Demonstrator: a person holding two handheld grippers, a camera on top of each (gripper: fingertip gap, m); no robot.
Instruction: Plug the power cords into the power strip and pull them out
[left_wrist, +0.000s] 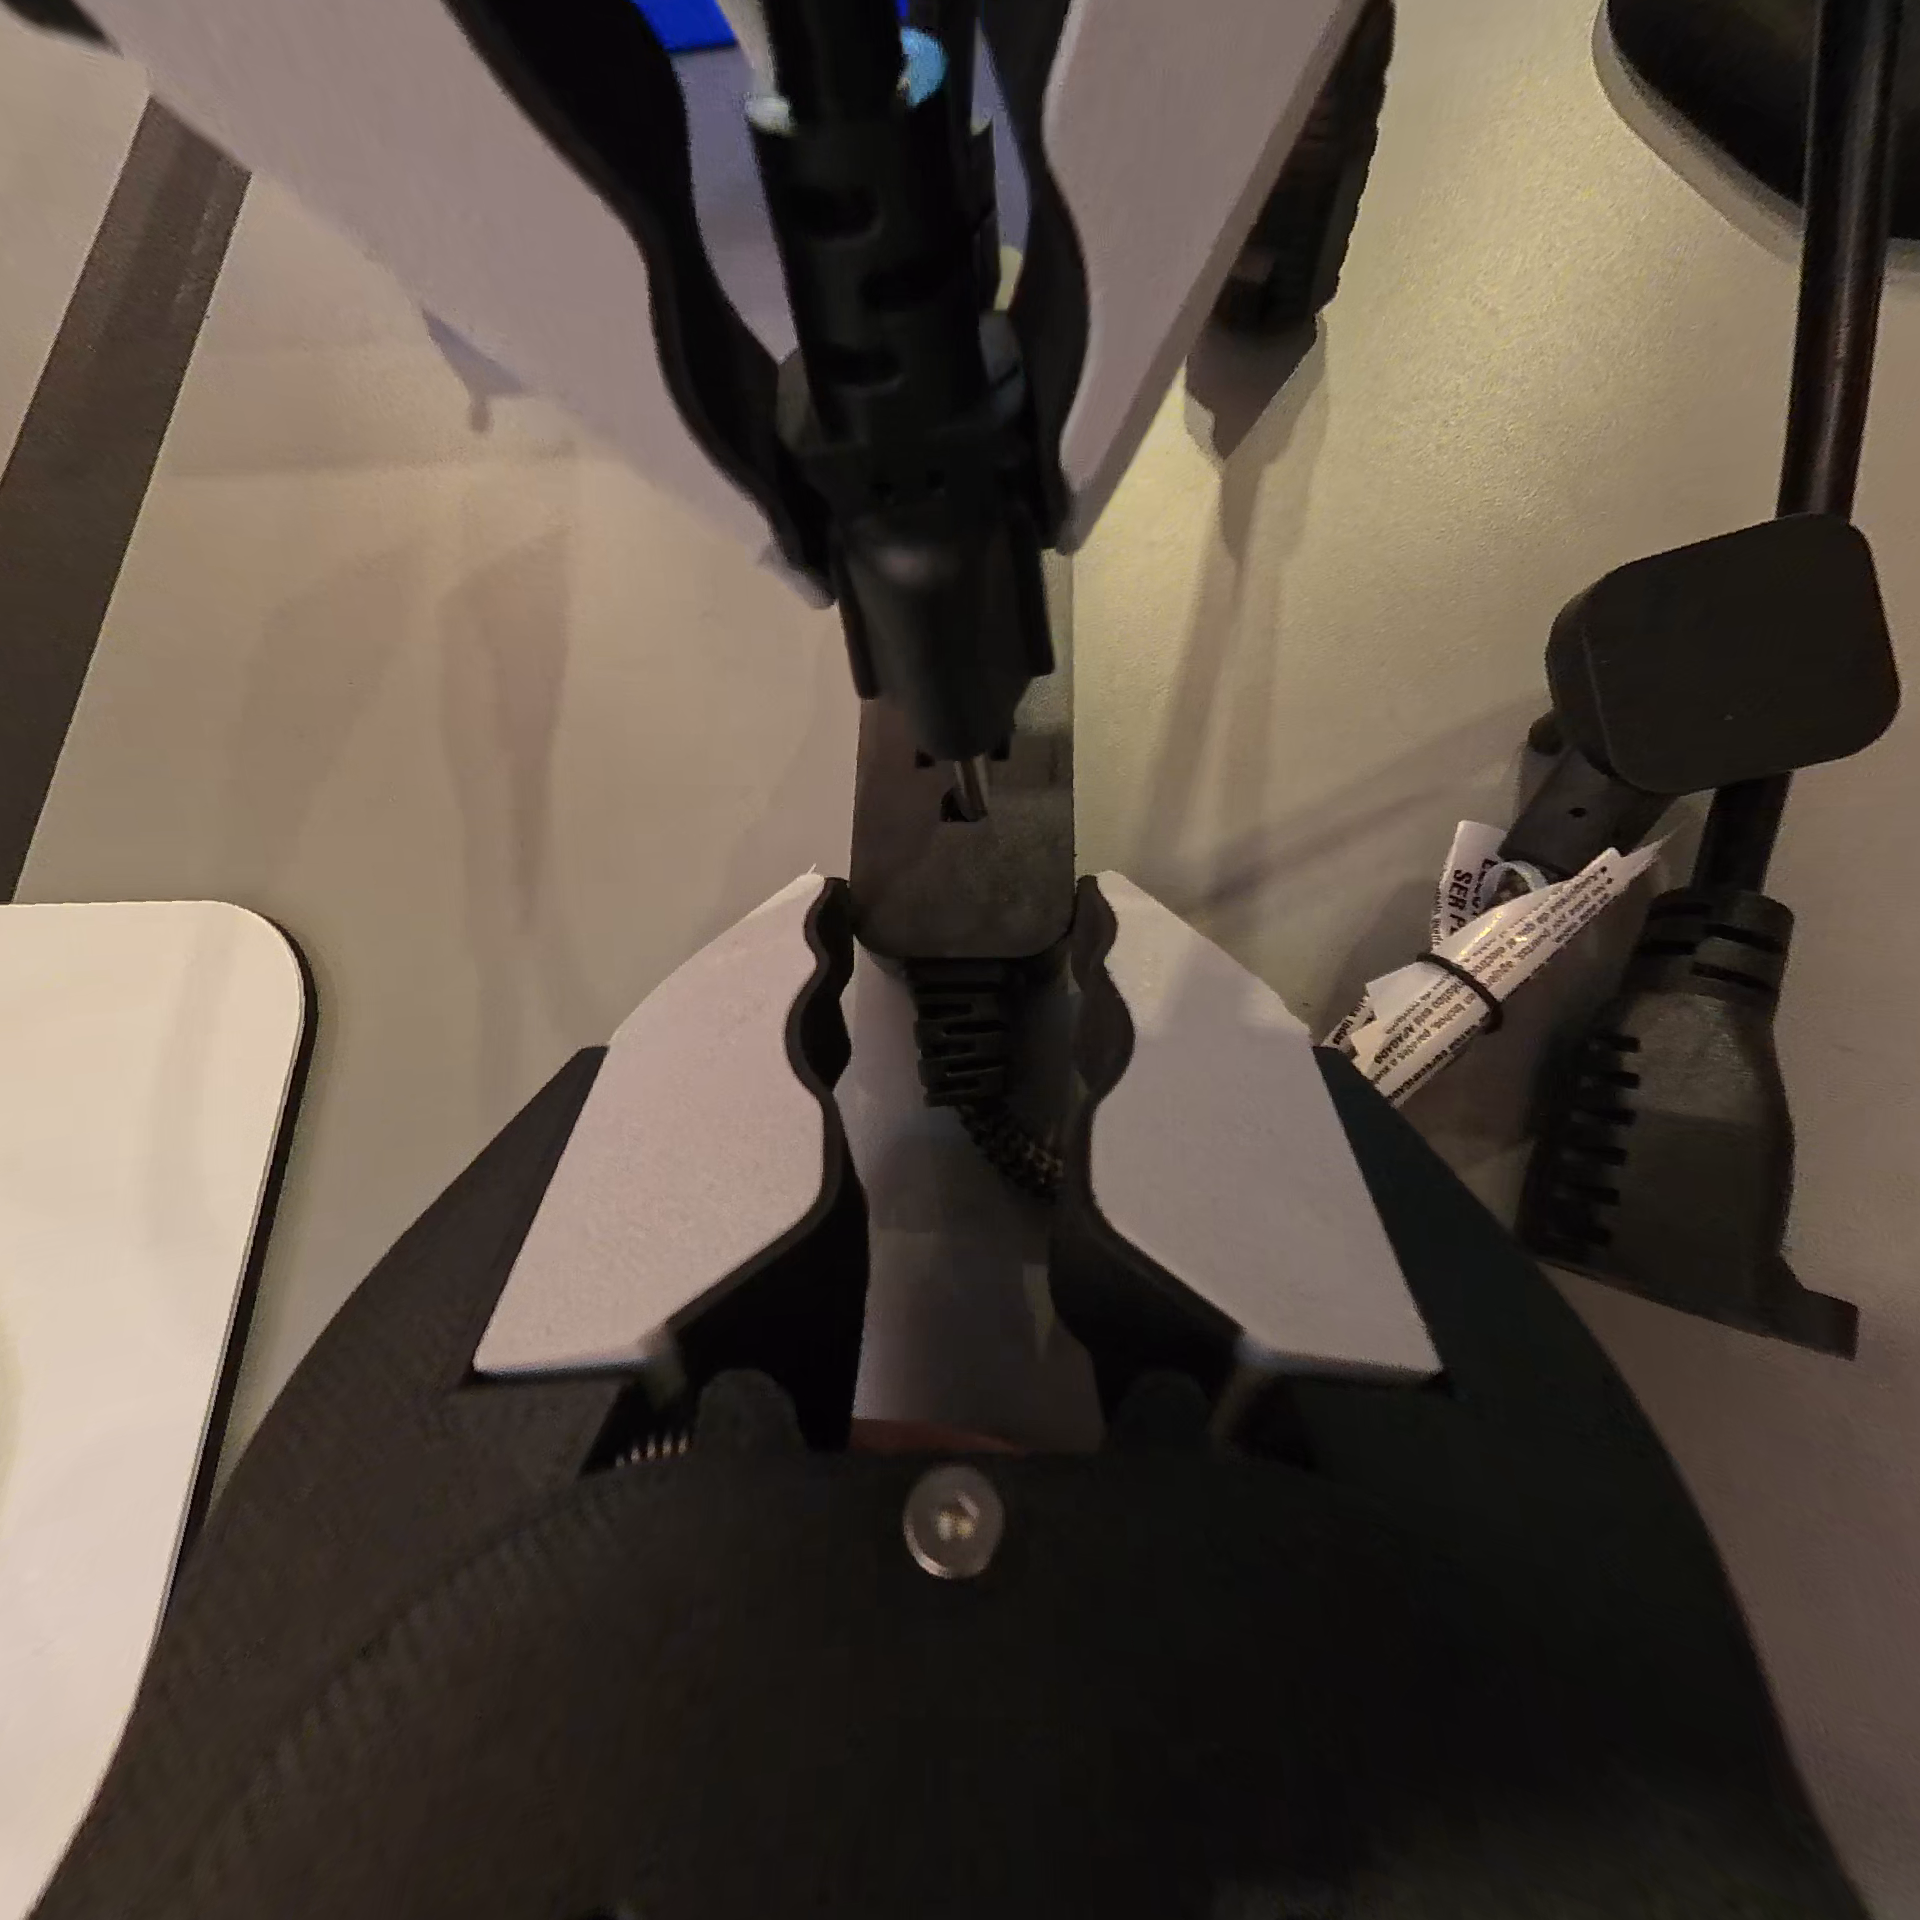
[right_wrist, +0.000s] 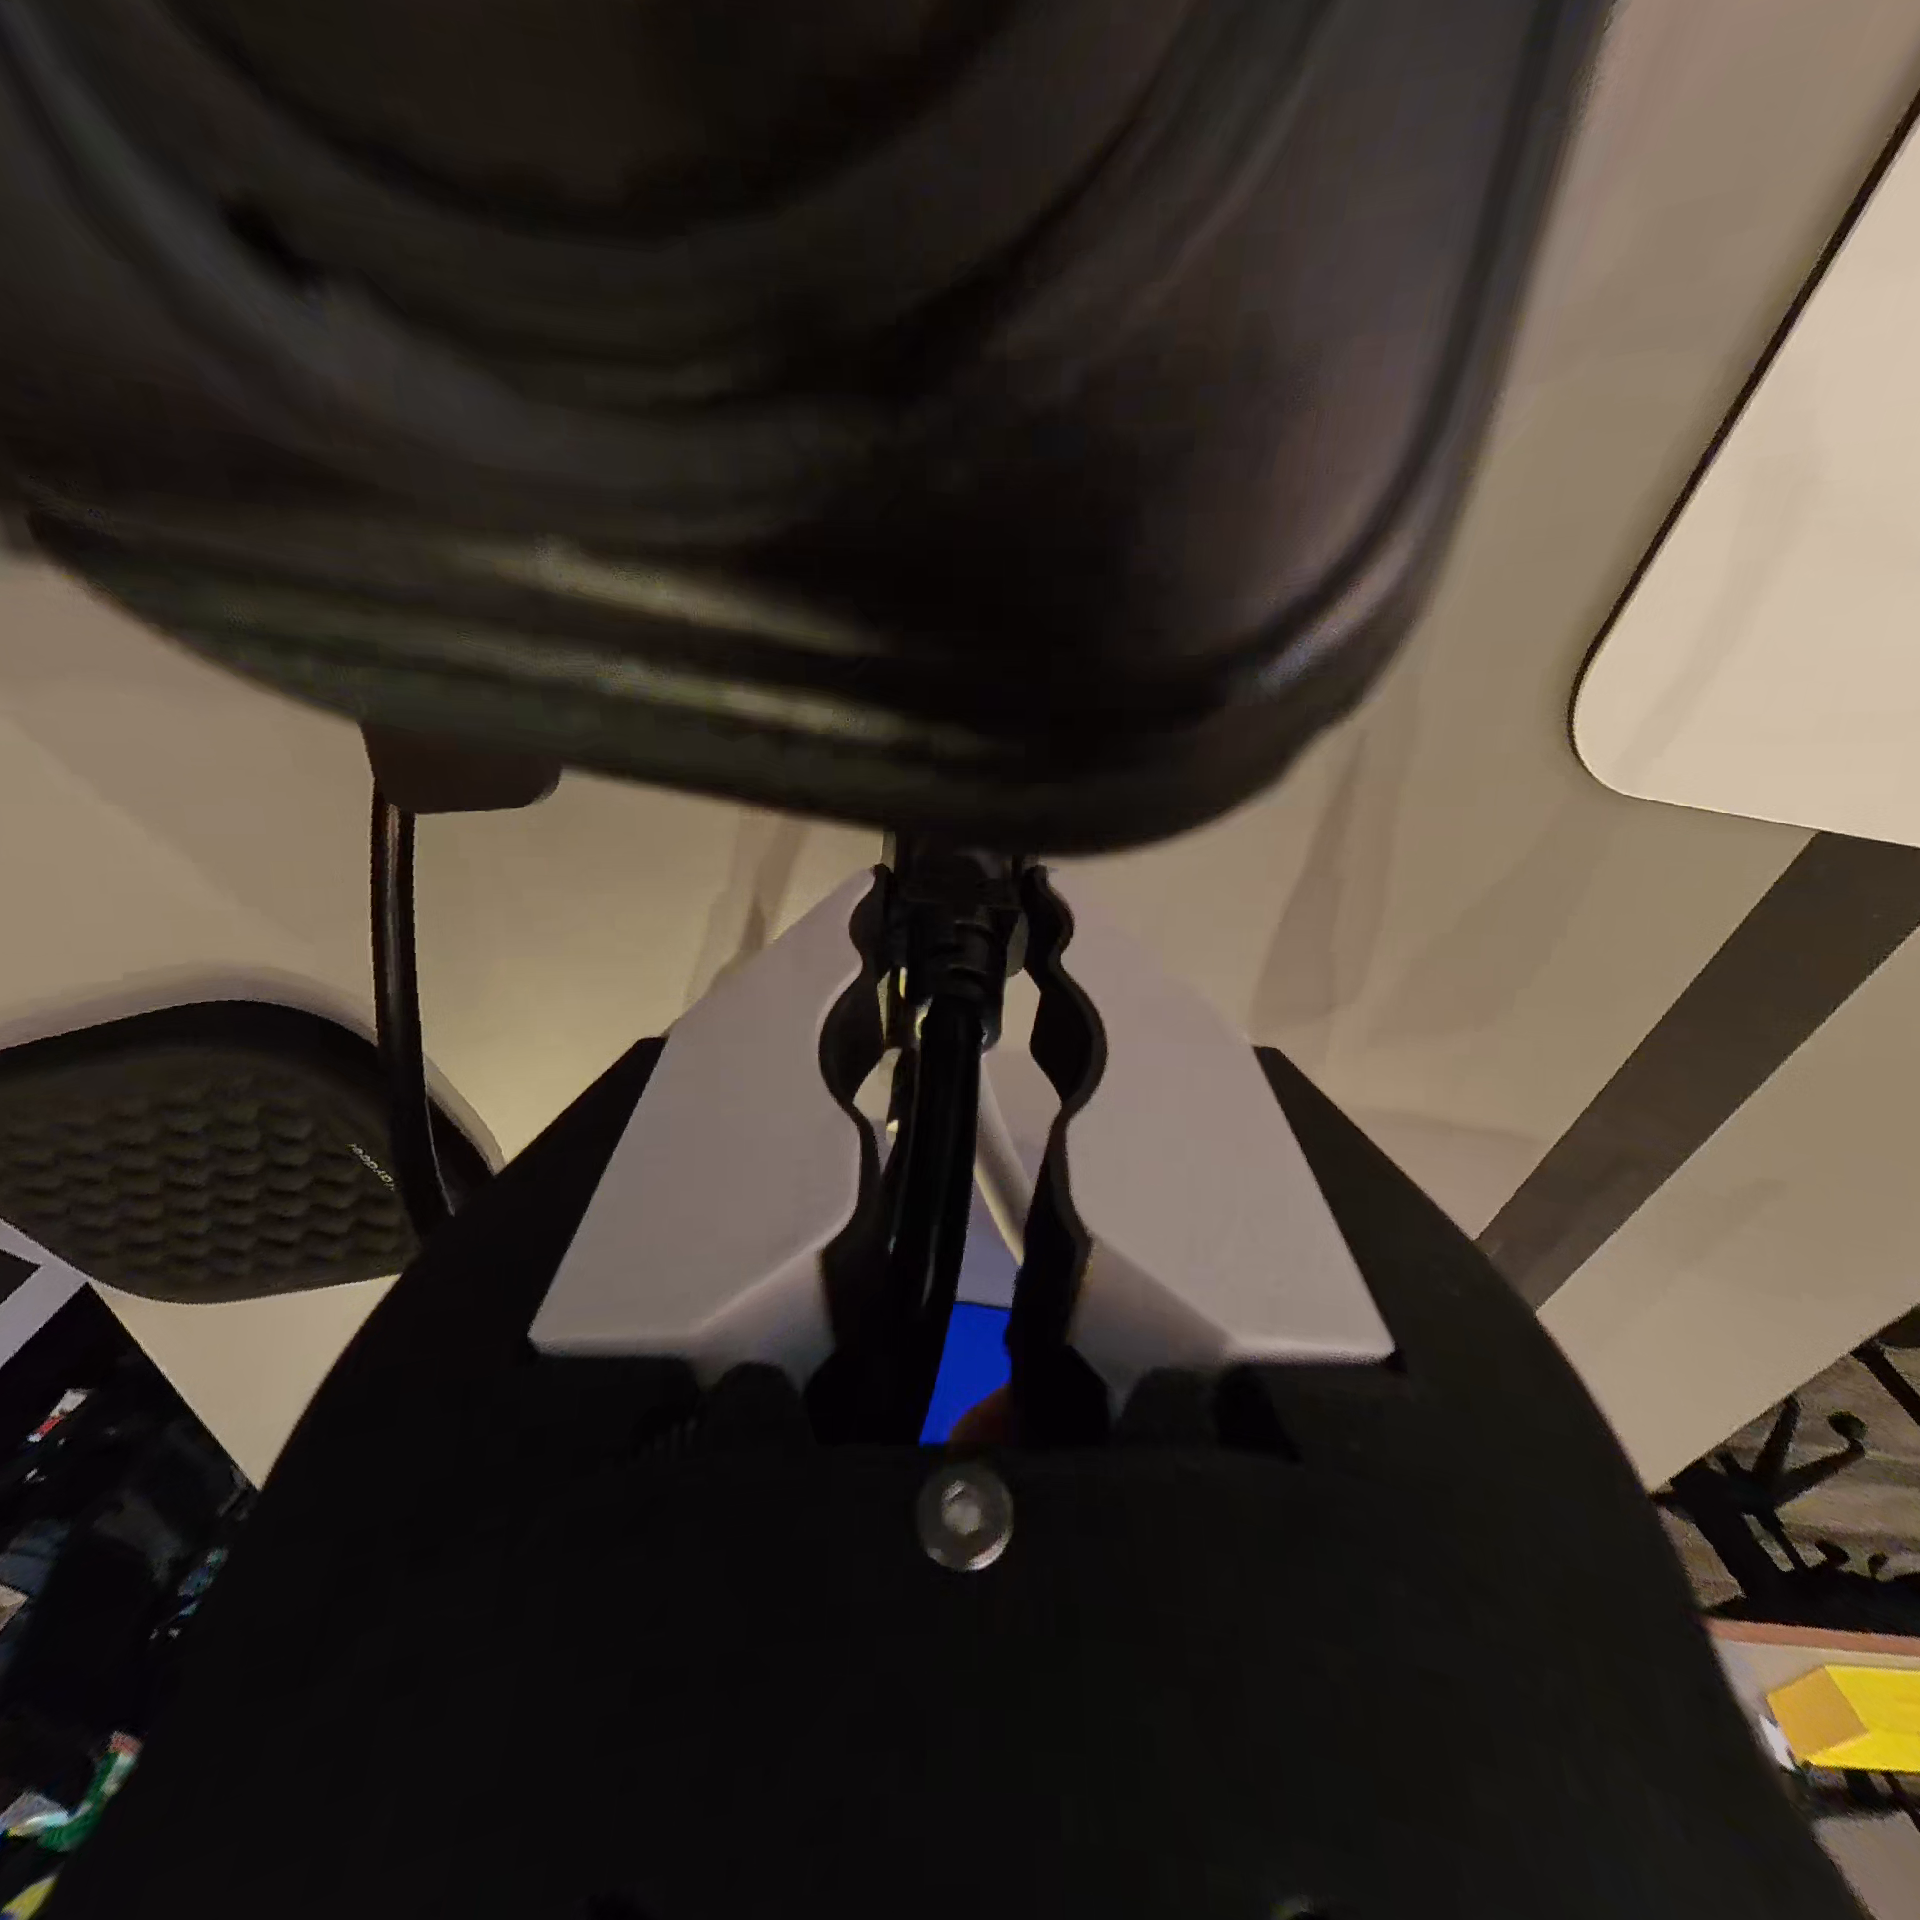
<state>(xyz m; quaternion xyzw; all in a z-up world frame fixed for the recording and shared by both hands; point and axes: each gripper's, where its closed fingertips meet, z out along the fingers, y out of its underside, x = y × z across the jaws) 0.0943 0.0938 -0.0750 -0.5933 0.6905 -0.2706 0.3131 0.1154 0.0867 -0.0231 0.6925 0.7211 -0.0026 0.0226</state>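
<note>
In the left wrist view my left gripper (left_wrist: 961, 909) is shut on the end of a dark grey power strip (left_wrist: 961, 883), whose ribbed cord runs back between the fingers. My right gripper (left_wrist: 925, 530) comes in from the top, shut on a black plug (left_wrist: 940, 644). The plug's metal prongs (left_wrist: 971, 779) show at the strip's socket face; how deep they sit I cannot tell. In the right wrist view my right gripper (right_wrist: 961, 909) is shut on the same plug (right_wrist: 956, 935), with the dark blurred body of the left gripper (right_wrist: 727, 416) filling the top.
Two more black plugs (left_wrist: 1714, 665) (left_wrist: 1652, 1122) with a white paper tag (left_wrist: 1455, 966) lie on the pale table to the right. A white board (left_wrist: 135, 1143) lies at the left. A black round mesh object (right_wrist: 187, 1143) sits at the table edge. The tips of one gripper are about 6 cm away from the tips of the other.
</note>
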